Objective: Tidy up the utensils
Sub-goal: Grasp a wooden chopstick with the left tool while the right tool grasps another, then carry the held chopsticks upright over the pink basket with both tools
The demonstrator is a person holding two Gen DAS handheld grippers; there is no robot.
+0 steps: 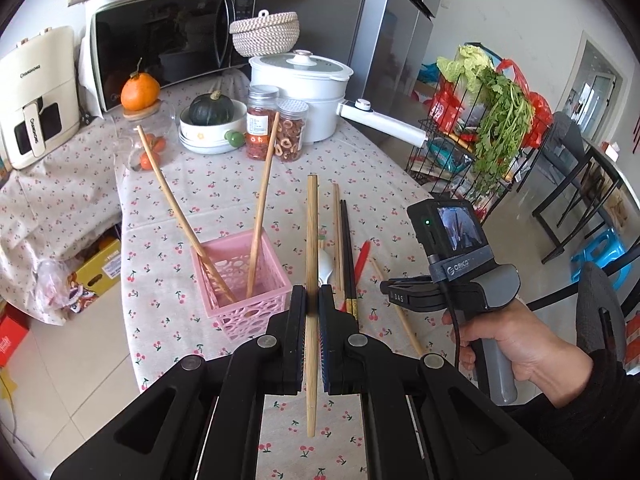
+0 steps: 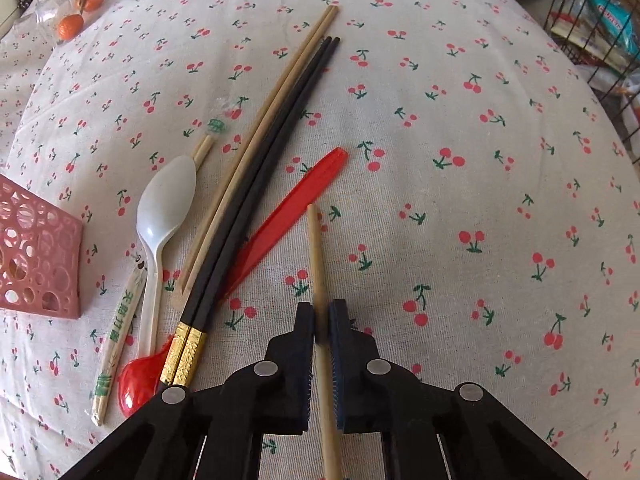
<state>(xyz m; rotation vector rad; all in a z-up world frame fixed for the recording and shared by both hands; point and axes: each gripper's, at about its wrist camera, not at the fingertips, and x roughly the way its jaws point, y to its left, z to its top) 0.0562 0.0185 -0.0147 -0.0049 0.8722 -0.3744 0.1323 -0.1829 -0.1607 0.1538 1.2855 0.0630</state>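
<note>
My left gripper (image 1: 313, 294) is shut on a wooden chopstick (image 1: 312, 240), held above the table just right of the pink basket (image 1: 244, 280), which holds two wooden chopsticks (image 1: 260, 208). My right gripper (image 2: 321, 312) is shut on another wooden chopstick (image 2: 316, 248) low over the cherry-print cloth. Left of it lie a black chopstick pair (image 2: 256, 188), a wooden pair (image 2: 264, 120), a red spoon (image 2: 280, 224), a white spoon (image 2: 160, 216) and wrapped disposable chopsticks (image 2: 120, 320). The basket's corner (image 2: 36, 256) shows at the left edge. The right gripper's body (image 1: 460, 280) shows in the left wrist view.
At the back of the table stand a white pot (image 1: 304, 92), two jars (image 1: 276, 128), a bowl with a squash (image 1: 212, 124), a microwave (image 1: 168, 40) and an air fryer (image 1: 36, 96). A wire rack with greens (image 1: 488, 128) stands off the right side.
</note>
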